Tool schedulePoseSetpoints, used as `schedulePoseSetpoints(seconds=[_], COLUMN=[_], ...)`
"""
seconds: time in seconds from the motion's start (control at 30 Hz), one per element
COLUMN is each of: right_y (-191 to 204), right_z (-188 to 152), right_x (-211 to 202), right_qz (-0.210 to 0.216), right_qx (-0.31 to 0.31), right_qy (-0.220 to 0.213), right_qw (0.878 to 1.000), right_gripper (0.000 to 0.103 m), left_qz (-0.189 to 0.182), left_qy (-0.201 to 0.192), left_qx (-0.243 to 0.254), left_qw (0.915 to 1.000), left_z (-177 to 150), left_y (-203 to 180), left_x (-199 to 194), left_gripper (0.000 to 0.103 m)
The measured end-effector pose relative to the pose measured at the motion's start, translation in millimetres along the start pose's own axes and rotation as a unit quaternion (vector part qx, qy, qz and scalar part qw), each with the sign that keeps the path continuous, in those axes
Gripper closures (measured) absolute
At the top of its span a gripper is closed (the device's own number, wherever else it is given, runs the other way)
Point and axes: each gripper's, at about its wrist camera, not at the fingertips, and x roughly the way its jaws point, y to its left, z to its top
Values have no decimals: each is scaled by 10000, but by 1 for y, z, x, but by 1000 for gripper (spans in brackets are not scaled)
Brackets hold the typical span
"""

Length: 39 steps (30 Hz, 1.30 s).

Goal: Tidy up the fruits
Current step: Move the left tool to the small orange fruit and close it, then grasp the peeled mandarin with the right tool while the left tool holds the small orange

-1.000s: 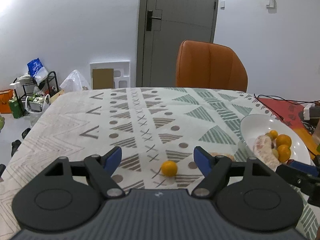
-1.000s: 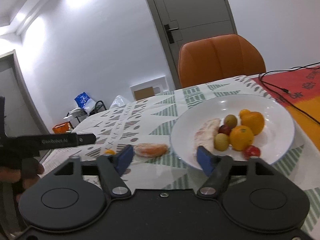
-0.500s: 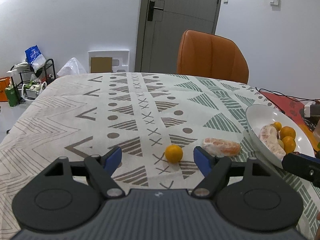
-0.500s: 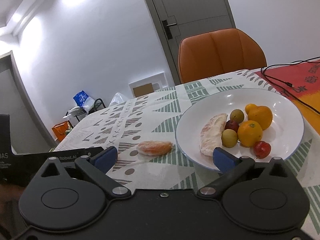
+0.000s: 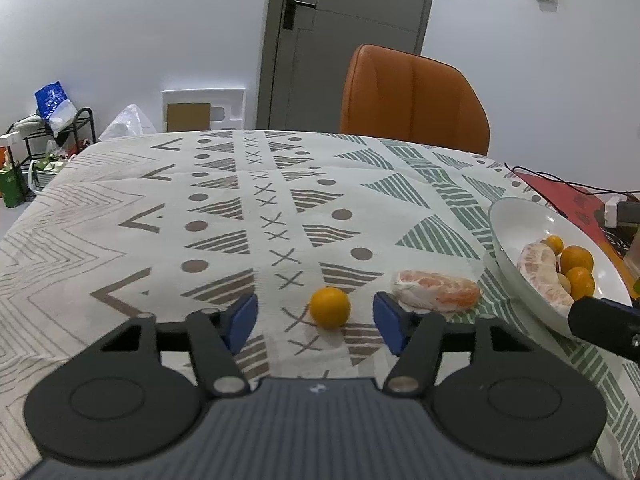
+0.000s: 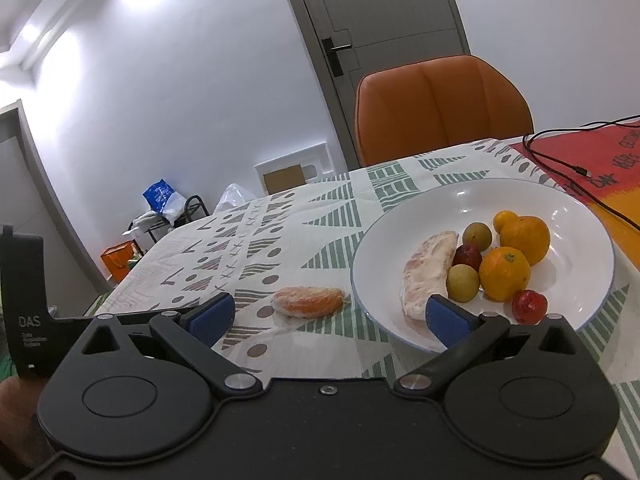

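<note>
The left hand-held gripper (image 5: 316,322) hangs low over the patterned surface (image 5: 224,200) with its blue pads spread wide and empty, and a small orange (image 5: 330,307) lies on the cloth just ahead, between the two pads. A peeled citrus piece (image 5: 436,296) lies just right of that orange, near the rim of the white plate (image 6: 576,216). The right hand-held gripper (image 6: 328,318) is also spread wide and holds nothing, the peeled piece ahead between its pads; its right pad overlaps the plate, which holds oranges (image 6: 505,273) and other small fruits.
</note>
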Motion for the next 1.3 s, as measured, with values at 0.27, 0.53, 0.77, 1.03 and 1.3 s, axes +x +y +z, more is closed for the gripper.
schedulePoseSetpoints(seconds=[0.27, 0.53, 0.77, 1.03, 1.3], right_y=[4, 23, 39, 52, 65], right_z=[2, 2, 2, 2, 2], right_x=[4, 15, 34, 60, 78], right_qz=[31, 237, 356, 131, -122], right_qx=[-1, -251, -367, -657, -925], right_qy=[21, 132, 390, 595, 821], right_qw=[10000, 9993, 9979, 9960, 9922], right_gripper=[1, 13, 21, 21, 23], left_qz=[-48, -60, 4, 118, 194], left_qy=[178, 77, -9, -128, -174], left_qx=[-28, -135, -250, -427, -615], left_qw=[9998, 9999, 9997, 9989, 9978], left_z=[-2, 0, 3, 6, 5], left_y=[2, 15, 30, 50, 69], left_x=[9, -4, -12, -22, -26], left_gripper=[81, 81, 81, 81, 81])
